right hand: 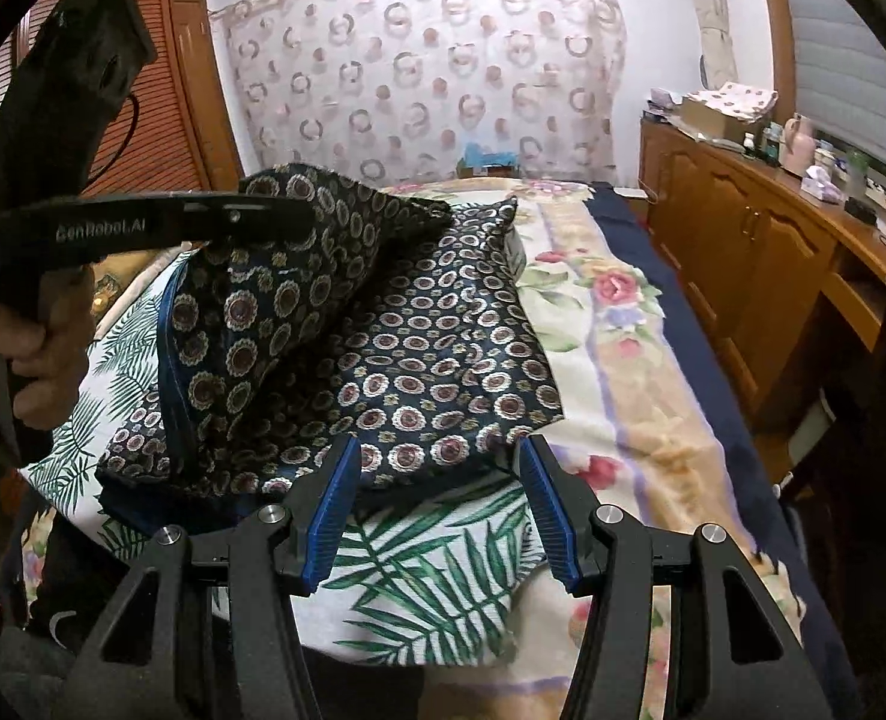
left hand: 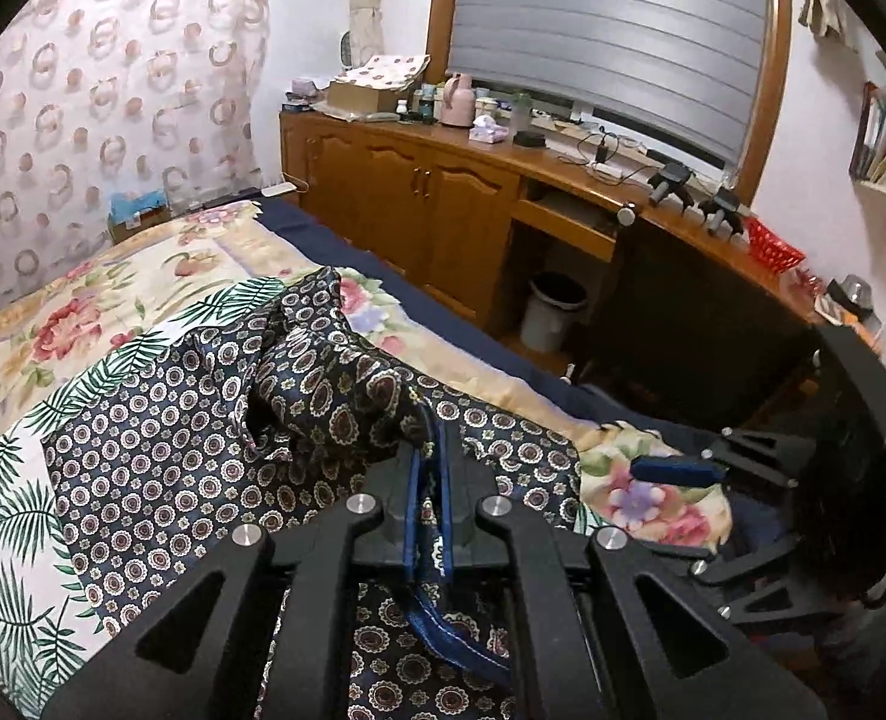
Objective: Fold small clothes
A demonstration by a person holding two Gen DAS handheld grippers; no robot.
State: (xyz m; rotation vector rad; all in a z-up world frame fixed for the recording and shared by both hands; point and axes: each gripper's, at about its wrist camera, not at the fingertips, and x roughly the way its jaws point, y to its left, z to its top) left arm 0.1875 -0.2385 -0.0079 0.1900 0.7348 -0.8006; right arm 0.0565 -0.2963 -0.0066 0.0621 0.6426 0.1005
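A small navy garment with a round medallion print (left hand: 203,450) lies on a palm-leaf cloth (left hand: 17,516) on the bed. My left gripper (left hand: 428,444) is shut on the garment's blue-trimmed edge and holds one side lifted, so the cloth hangs in a fold (right hand: 275,276). The left gripper also shows in the right wrist view (right hand: 299,210), held by a hand. My right gripper (right hand: 440,456) is open, its blue pads (right hand: 335,510) just at the garment's near edge (right hand: 443,444), gripping nothing. Its finger shows in the left wrist view (left hand: 677,471).
The bed has a floral blanket (right hand: 623,360) over a navy sheet. A wooden cabinet (left hand: 419,192) with clutter runs along the right side, with a white bin (left hand: 551,312) beneath. A patterned curtain (right hand: 431,72) hangs at the bed's far end.
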